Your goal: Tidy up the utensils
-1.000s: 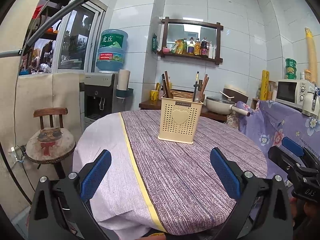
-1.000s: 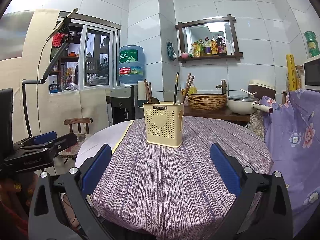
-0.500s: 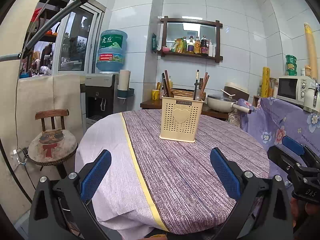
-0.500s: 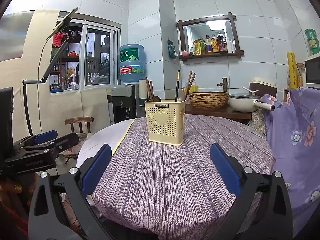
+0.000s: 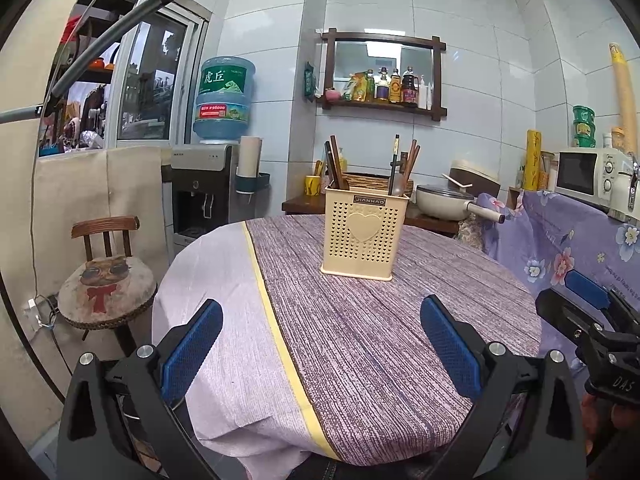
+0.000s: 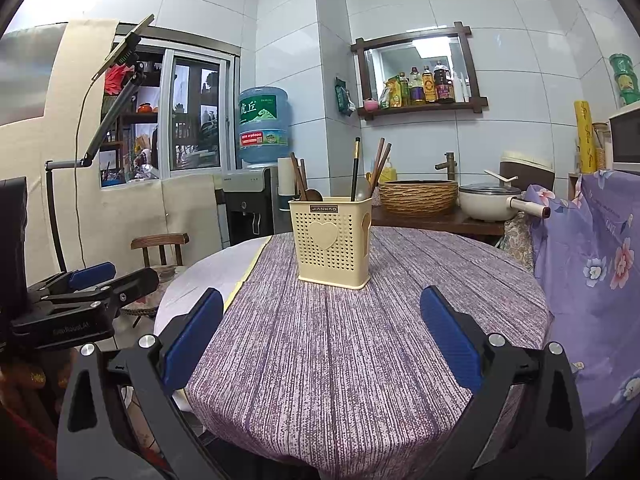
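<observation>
While both hand-held grippers gape empty, cream caddy (image 5: 362,240) holds upright chopsticks (image 6: 355,168), spoons.

Utensil holder (image 5: 363,240) upright on table (image 5: 360,340); left gripper (image 5: 320,344) spread, empty.

- White tiled walls (image 5: 472,8) close the room; a dark wooden wall shelf (image 5: 384,105) — set around a bright opening — carries a row of bottles.
- Left of that shelf, a blue water jug (image 5: 224,98) sits on a dispenser (image 5: 200,192).
- Further left of the shelf is a sliding window (image 6: 196,116), with beige board (image 5: 96,188) below it.
- Below the window stands a small wooden chair (image 5: 106,280) with a cartoon cushion.
- Under the shelf, a low wooden sideboard (image 6: 436,222) holds a woven basket (image 6: 418,196) and a cream pan (image 6: 490,200).
- Right of the shelf — a microwave (image 5: 592,178) above purple floral cloth (image 5: 572,240).
</observation>
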Tool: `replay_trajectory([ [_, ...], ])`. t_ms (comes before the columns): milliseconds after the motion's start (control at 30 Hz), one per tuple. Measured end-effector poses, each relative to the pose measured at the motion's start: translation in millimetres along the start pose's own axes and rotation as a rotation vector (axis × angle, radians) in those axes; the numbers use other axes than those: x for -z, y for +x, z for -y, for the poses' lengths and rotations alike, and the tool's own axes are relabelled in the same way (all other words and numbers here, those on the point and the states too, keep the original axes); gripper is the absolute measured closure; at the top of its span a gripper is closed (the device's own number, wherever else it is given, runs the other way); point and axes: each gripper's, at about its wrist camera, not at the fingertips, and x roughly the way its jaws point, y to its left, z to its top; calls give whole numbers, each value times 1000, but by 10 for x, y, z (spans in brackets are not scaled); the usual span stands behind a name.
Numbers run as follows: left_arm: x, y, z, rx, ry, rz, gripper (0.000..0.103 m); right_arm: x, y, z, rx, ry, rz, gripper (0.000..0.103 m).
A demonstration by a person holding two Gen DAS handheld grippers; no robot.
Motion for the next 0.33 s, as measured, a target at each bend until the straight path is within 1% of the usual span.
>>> replay_trajectory([
  [333,0,49,-29,-10,-2,-29,5,7,9,-2,2,6,-4,6],
])
